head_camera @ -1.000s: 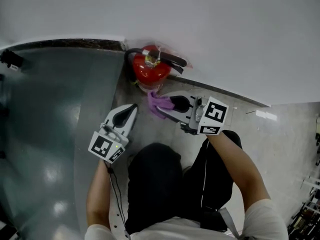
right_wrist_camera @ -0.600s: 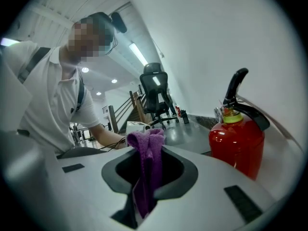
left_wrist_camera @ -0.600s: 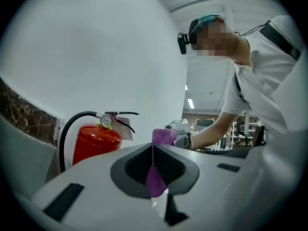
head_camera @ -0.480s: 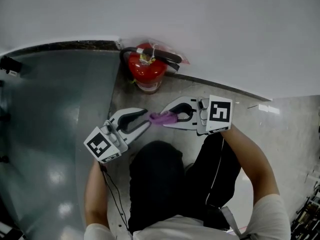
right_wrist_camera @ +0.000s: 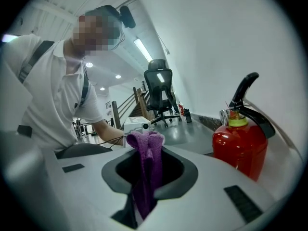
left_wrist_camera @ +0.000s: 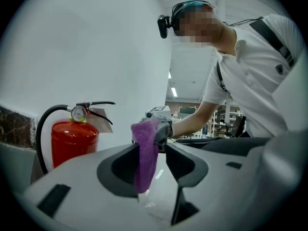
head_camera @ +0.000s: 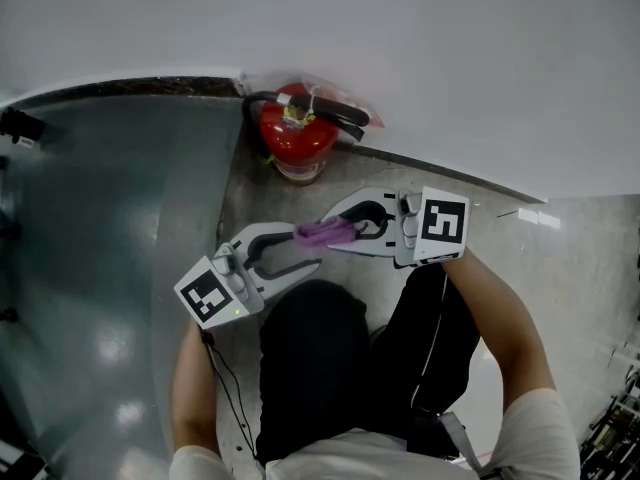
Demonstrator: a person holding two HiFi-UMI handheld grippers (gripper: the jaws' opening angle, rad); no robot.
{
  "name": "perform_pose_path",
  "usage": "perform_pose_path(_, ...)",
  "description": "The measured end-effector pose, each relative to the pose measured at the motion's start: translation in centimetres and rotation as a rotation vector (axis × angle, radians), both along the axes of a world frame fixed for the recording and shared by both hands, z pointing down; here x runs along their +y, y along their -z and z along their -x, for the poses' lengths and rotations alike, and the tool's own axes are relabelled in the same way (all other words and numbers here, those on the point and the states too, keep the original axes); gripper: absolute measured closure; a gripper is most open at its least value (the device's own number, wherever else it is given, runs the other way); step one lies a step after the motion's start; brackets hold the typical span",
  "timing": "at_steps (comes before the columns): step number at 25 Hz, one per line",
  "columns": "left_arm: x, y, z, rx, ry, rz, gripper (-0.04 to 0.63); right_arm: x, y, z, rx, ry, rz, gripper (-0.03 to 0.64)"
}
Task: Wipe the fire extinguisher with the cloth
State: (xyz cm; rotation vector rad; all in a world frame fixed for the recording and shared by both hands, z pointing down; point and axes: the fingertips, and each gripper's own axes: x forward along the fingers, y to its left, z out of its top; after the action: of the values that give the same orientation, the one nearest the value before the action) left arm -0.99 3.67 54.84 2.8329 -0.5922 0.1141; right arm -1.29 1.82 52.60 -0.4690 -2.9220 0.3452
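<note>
Extinguisher stands at the wall, off to the side of both grippers and touching neither. Left gripper: jaws have just been opening and now stand wide, with the cloth hanging between them, clear of the pads. Right gripper: jaws clamped on the cloth, facing the left gripper tip to tip.

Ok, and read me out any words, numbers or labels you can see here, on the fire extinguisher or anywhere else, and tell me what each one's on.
No text here can be read.
Pressure gauge on the fire extinguisher: dial marks too small to read.
Tag hanging at its neck: blurred, nothing legible.
Square-marker cubes: black-and-white patterns only, no letters or digits.
</note>
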Motion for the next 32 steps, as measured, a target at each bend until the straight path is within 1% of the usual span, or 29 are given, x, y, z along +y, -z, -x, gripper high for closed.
perform_pose_path(2,-0.1,-0.2,0.0,-0.019,0.000,0.000,0.426,0.9,0.4,0.1,-0.003,0.041,0.010,0.551)
perform_pose_path(4,-0.1,-0.8,-0.5,-0.042,-0.013,0.001,0.426,1.7,0.4,0.3,0.001,0.075,-0.003,0.551)
perform_pose_path(7,0.4,-1.0,-1.6,-0.045,-0.042,0.000,0.428,2.3,0.5,0.7,-0.013,0.088,-0.002,0.551)
perform_pose_path(8,0.3,-0.9,-1.8,-0.039,-0.042,0.000,0.451,2.3,0.7,0.8,-0.019,0.088,0.002,0.551)
perform_pose_path(9,0.2,-0.8,-1.9,-0.032,-0.035,-0.001,0.514,2.3,0.8,0.8,-0.024,0.086,0.005,0.551)
perform_pose_path(14,0.1,-0.7,-1.8,-0.006,-0.023,0.013,0.534,2.0,0.8,0.9,-0.027,0.064,0.000,0.551)
perform_pose_path(20,-0.6,-1.9,-1.3,-0.016,0.016,0.039,0.540,0.8,-0.4,0.9,0.009,-0.034,-0.047,0.537)
perform_pose_path(23,-0.9,-2.7,-0.7,0.000,0.046,0.063,0.541,-0.1,-0.2,0.4,0.005,-0.090,-0.057,0.523)
perform_pose_path(25,-1.3,-3.4,0.2,0.011,0.076,0.047,0.541,-0.7,-0.1,0.1,-0.001,-0.124,-0.061,0.523)
perform_pose_path(27,-1.9,-4.3,1.2,0.018,0.123,0.045,0.541,-1.4,0.4,-0.2,-0.025,-0.166,-0.060,0.523)
perform_pose_path(29,-2.5,-5.2,2.0,0.010,0.184,0.064,0.541,-2.5,1.0,-0.7,-0.055,-0.232,-0.073,0.523)
perform_pose_path(30,-2.8,-5.7,2.5,-0.005,0.224,0.070,0.541,-3.3,1.1,-0.9,-0.061,-0.280,-0.093,0.525)
perform_pose_path(32,-3.7,-6.6,3.5,-0.056,0.323,0.071,0.541,-5.3,1.1,-1.3,-0.051,-0.419,-0.146,0.539)
